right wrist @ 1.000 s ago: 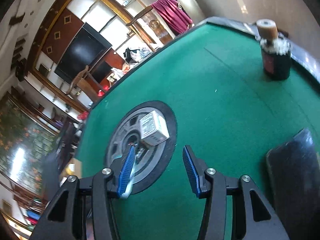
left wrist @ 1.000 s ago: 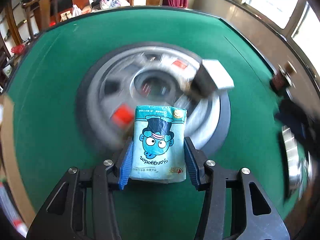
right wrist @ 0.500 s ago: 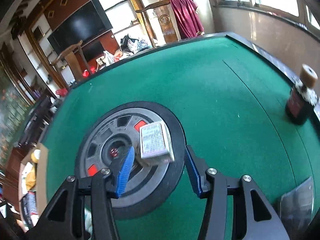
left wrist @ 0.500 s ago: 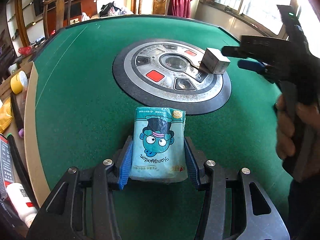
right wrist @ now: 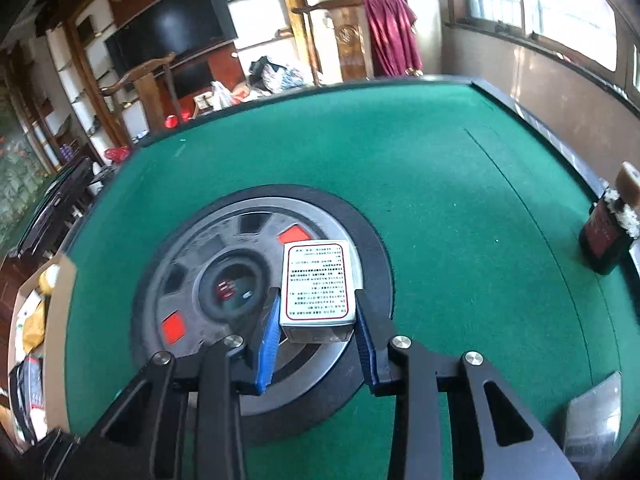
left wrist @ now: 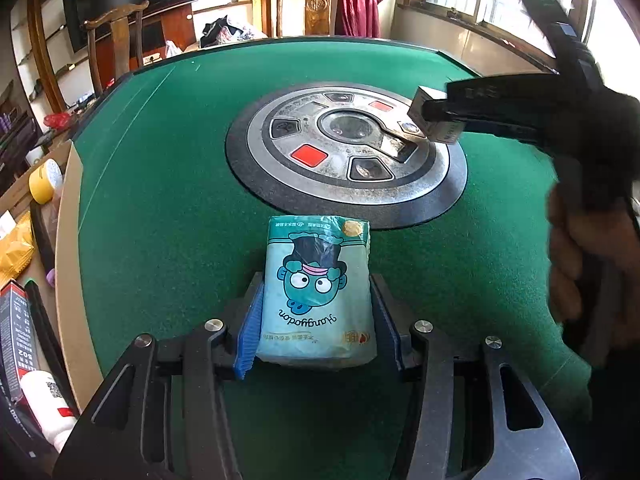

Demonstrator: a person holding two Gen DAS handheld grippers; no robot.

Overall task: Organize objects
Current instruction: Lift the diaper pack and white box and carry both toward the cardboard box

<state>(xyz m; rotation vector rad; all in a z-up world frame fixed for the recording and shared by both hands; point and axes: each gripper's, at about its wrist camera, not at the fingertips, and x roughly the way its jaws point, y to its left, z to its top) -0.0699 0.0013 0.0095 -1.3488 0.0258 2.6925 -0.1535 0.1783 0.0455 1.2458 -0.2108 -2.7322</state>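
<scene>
My left gripper [left wrist: 316, 304] is shut on a light blue tissue pack [left wrist: 318, 288] with a cartoon face, held just above the green felt table [left wrist: 160, 168] in front of the round metal hub [left wrist: 346, 156]. My right gripper [right wrist: 316, 312] is shut on a small silver card box [right wrist: 318, 284] with a red-bordered label, over the right part of the hub [right wrist: 224, 280]. In the left wrist view the right gripper [left wrist: 440, 120] holds the box [left wrist: 420, 108] at the hub's far right edge.
A dark bottle with a cork [right wrist: 608, 236] stands at the table's right edge. A shiny dark packet [right wrist: 592, 420] lies at the near right. A side shelf on the left holds a yellow tape roll [left wrist: 44, 180], a white bottle [left wrist: 48, 408] and boxes.
The right gripper came in around the card box on the hub and closed on it. The left gripper drew back from the hub with the tissue pack still held.
</scene>
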